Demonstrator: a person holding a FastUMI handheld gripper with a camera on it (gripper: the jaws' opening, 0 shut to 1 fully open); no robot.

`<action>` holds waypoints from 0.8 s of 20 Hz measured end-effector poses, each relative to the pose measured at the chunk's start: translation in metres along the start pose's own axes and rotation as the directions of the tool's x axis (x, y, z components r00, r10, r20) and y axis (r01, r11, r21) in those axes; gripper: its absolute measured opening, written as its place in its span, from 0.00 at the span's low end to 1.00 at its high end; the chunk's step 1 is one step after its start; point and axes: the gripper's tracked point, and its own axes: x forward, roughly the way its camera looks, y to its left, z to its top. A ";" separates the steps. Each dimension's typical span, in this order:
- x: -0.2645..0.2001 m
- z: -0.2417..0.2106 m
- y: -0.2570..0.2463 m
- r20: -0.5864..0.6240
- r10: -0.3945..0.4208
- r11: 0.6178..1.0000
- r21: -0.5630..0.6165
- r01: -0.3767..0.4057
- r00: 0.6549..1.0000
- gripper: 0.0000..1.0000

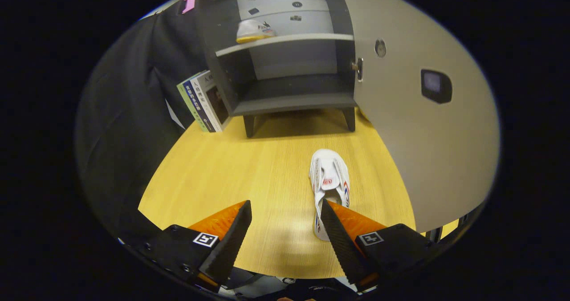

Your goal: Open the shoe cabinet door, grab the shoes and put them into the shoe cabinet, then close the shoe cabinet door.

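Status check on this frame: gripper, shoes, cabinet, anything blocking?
Gripper open, holding nothing. White shoe on table by the right finger. Second shoe on cabinet's upper shelf; cabinet door open. Nothing between shoe and cabinet.

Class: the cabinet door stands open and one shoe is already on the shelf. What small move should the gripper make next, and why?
Probably shift the open gripper sideways toward the white shoe on the table. The shoe lies against the right finger's tip, not between the fingers. The cabinet is open, with one shoe on its shelf.
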 end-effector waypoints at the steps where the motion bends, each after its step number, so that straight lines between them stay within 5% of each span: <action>1: 0.011 -0.004 -0.005 -0.018 -0.013 1.000 0.001 0.013 1.000 0.98; 16: 0.130 -0.012 -0.037 -0.111 -0.115 0.993 -0.013 0.115 0.987 0.95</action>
